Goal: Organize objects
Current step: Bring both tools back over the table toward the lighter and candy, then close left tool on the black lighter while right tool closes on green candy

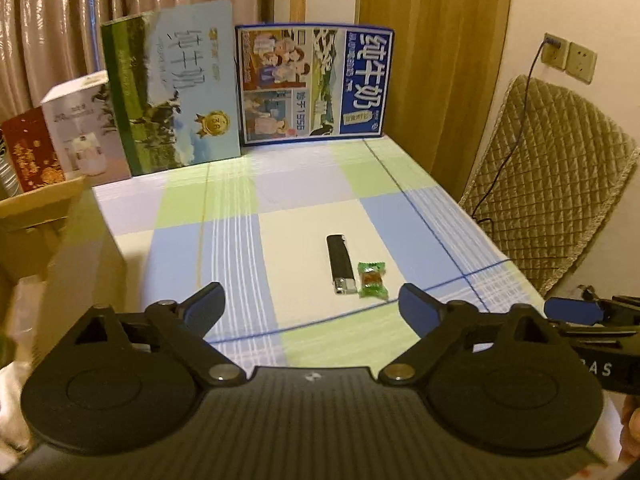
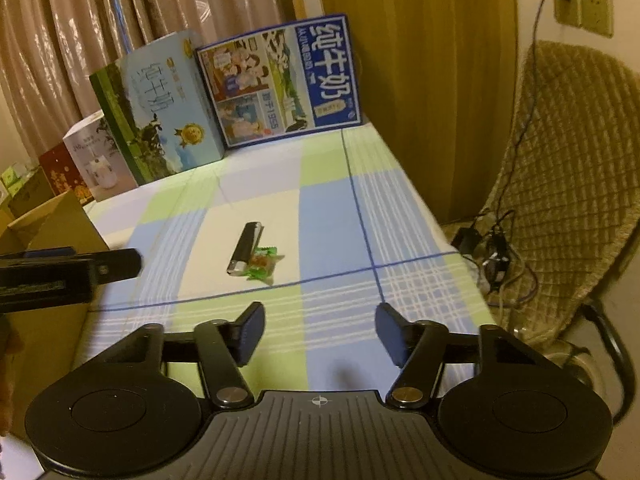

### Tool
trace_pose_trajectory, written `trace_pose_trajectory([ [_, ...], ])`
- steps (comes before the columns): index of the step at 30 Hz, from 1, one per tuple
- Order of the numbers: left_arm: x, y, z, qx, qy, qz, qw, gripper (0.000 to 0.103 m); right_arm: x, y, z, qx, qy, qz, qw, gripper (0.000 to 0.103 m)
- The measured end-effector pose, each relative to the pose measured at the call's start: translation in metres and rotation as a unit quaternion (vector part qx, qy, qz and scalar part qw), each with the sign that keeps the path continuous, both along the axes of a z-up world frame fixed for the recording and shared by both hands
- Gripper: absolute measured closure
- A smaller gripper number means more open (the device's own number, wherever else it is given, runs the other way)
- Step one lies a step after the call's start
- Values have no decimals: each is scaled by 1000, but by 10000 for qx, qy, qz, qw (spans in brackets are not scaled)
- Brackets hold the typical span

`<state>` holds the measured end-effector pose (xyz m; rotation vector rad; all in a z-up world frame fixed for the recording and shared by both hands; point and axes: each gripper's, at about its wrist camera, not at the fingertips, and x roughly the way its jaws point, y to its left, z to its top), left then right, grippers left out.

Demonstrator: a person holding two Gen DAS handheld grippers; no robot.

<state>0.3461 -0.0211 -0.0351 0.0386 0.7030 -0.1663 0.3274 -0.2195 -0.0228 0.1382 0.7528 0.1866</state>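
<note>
Fingers of the left gripper (image 1: 312,300) are spread wide and hold nothing; those of the right gripper (image 2: 320,330) are likewise parted and empty, both hanging over the near edge of the tabletop (image 1: 240,208). Just beyond them lies a black lighter (image 1: 340,264), a slim glossy bar with a metal cap at its near end, and touching its right side is a small candy (image 1: 373,279) in a crinkled green wrapper with a brown centre. Both rest on a cream square of the checked cloth (image 2: 332,216), which is smooth, in blue, green and lilac blocks with thin white stripes.

At the far edge stand two flat printed milk cartons, a green-and-sky one (image 1: 176,92) and a blue-bordered one (image 1: 316,84); left of them are a white box (image 1: 82,128) and a red box (image 1: 34,152).

Only the right wrist view shows the tangle of cables (image 2: 496,252) on the floor beside the quilted chair (image 2: 560,184). Only the left view shows the red box's gold pattern clearly.
</note>
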Motion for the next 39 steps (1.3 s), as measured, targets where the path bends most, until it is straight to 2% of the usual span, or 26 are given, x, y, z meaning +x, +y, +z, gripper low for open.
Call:
trace_pose_trajectory([
  [3,21,0,-12,127,-13,2,9999,14,21,6,-7,5,-43,143,9999,52],
  [9,48,6,-26,271,36,28,9996,14,62,19,-29,-35,82,410,9991,68],
  [12,58,9,-30,295,97,101,9995,20,79,28,-37,100,112,538,9984,70],
  [16,65,10,-34,358,113,109,9992,20,96,45,-50,132,134,750,9970,70],
  [22,70,16,-33,295,115,194,9993,20,115,61,-69,-17,240,771,9967,72],
  [29,71,20,-38,281,199,217,9992,20,121,67,-73,-272,85,841,9961,73],
  [30,71,20,-37,285,194,208,9992,20,121,66,-72,-338,69,802,9962,73],
  [31,71,19,-37,289,184,196,9992,20,121,64,-71,-353,80,771,9964,78],
  [32,71,19,-37,292,180,189,9992,19,122,60,-71,-325,102,727,9968,82],
  [39,72,17,-40,325,192,179,9991,19,123,46,-70,35,101,521,9986,83],
])
